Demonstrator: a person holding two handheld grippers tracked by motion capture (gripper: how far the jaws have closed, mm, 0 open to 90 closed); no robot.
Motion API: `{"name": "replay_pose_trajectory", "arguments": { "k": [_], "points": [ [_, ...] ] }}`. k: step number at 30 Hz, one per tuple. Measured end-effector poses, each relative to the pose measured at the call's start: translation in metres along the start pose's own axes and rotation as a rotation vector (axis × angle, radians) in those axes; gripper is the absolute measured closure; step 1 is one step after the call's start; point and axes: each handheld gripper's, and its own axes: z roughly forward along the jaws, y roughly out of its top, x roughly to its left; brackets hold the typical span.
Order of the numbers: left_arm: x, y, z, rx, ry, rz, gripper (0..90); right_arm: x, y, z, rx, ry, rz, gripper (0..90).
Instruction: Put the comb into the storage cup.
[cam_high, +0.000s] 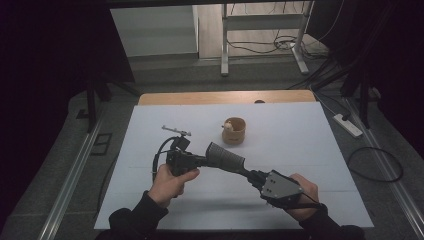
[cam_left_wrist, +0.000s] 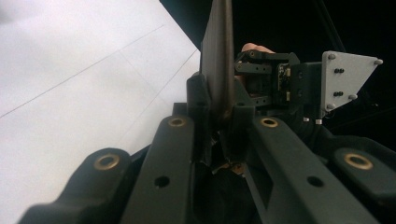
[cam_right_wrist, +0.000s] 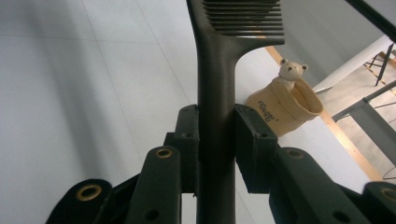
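comb held across the near middle of the table, cup behind it

the comb (cam_high: 226, 158) lies level between the two grippers above the table (cam_high: 300, 150): the left gripper (cam_high: 197, 161) clamps its left end, the right gripper (cam_high: 251, 175) clamps its handle at the right, a little nearer the person. behind the comb, toward the far edge, stands a cup (cam_high: 234, 131) with a small bear figure (cam_high: 228, 126) in it. left of the cup, well apart, a small metal tool (cam_high: 176, 131) lies on the table.

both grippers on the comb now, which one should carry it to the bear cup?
Right, probably. The right gripper is clamped on the comb by its handle, teeth pointing ahead, with the cup in front of it. The left gripper pinches the toothed end, awkward for dropping it in.
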Motion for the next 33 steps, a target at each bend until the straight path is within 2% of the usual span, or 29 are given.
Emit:
{"name": "replay_pose_trajectory", "arguments": {
  "k": [7,15,26,33],
  "points": [
    [-0.002,0.0,0.001,0.006,0.029,0.017,83.0,-0.002,0.001,0.0,0.001,0.012,0.029,56.8],
    [-0.002,0.0,-0.002,-0.001,0.043,0.026,82.9,-0.007,-0.002,0.005,0.048,0.036,0.125,36.3],
    [-0.003,0.0,-0.005,-0.013,0.073,0.047,82.8,-0.015,-0.004,0.007,0.077,0.104,0.247,20.9],
    [-0.002,0.0,-0.009,-0.029,0.095,0.056,82.8,-0.022,-0.009,0.008,0.103,0.133,0.309,14.9]
  ]
}}
